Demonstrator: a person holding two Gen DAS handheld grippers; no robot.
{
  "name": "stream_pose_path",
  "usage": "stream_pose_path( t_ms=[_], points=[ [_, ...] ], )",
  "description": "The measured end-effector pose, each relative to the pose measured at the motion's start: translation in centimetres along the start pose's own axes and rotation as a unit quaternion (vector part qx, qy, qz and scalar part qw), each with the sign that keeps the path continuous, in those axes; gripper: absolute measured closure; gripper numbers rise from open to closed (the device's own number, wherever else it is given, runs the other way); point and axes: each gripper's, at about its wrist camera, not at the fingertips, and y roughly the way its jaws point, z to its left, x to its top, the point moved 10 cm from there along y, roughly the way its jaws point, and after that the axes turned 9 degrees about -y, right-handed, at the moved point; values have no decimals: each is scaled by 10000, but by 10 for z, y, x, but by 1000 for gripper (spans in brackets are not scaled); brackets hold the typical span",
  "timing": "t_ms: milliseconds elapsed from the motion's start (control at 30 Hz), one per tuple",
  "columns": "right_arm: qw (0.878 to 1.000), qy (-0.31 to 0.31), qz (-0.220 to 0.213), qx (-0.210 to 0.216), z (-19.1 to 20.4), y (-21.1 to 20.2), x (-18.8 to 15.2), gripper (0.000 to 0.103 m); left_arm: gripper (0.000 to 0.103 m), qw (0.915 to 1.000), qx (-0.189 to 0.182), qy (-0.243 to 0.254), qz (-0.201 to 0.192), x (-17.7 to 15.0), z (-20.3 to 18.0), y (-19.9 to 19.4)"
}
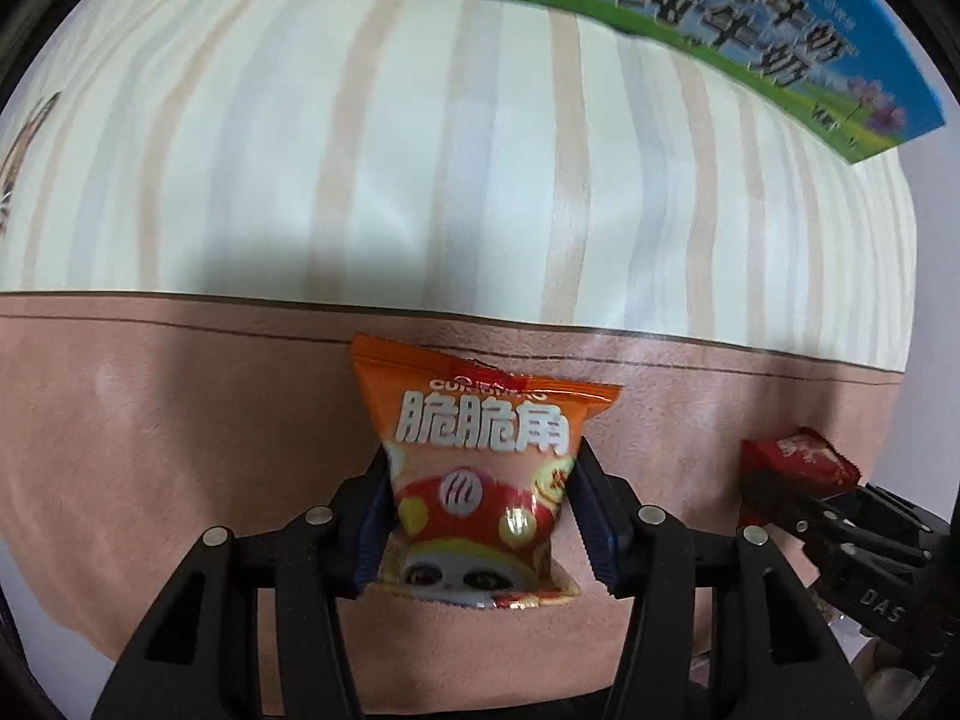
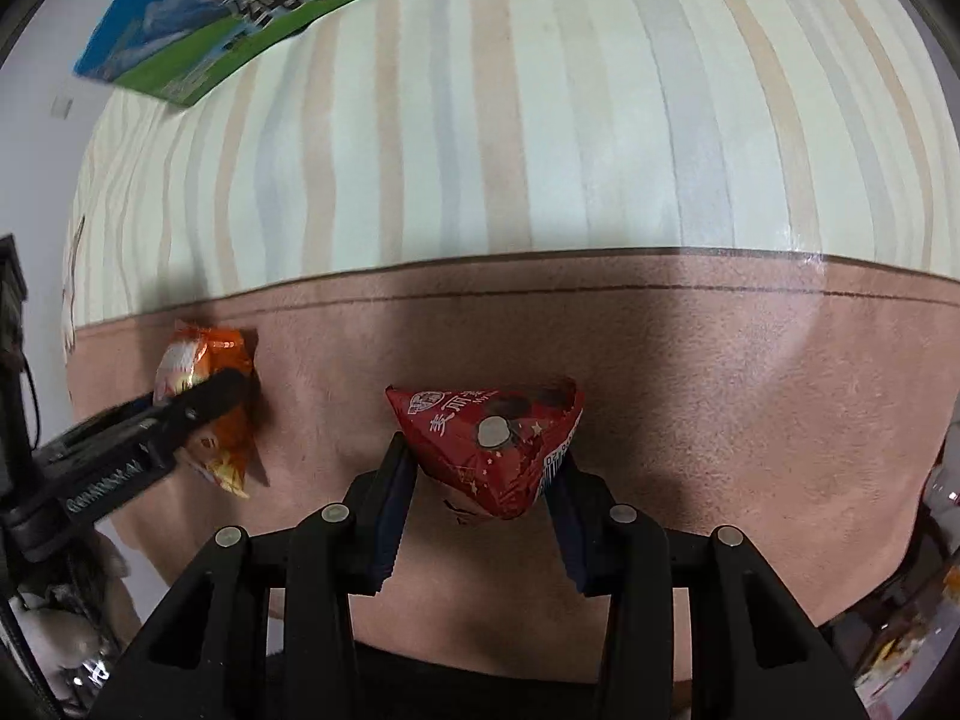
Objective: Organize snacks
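Note:
My left gripper (image 1: 480, 480) is shut on an orange snack packet (image 1: 480, 456) with white Chinese letters and holds it over the pink mat (image 1: 180, 450). My right gripper (image 2: 486, 462) is shut on a red triangular snack packet (image 2: 492, 438) over the same mat (image 2: 750, 390). The red packet (image 1: 798, 462) and the right gripper's fingers (image 1: 840, 516) show at the right of the left wrist view. The orange packet (image 2: 204, 396) and the left gripper's finger (image 2: 150, 420) show at the left of the right wrist view.
A blue and green milk carton (image 1: 720, 18) lies at the far side of the striped tablecloth (image 1: 420, 150); it also shows in the right wrist view (image 2: 240, 12). The mat's far edge (image 2: 540, 258) meets the striped cloth (image 2: 540, 120). Clutter sits off the table's right edge (image 2: 912, 630).

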Motion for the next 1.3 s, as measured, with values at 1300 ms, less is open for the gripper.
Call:
stream_pose_path(
  t_ms=[1300],
  points=[
    [9741, -310, -2183, 511, 30, -224, 177, 57, 54, 9805, -1051, 699, -1503, 164, -151, -202]
  ],
)
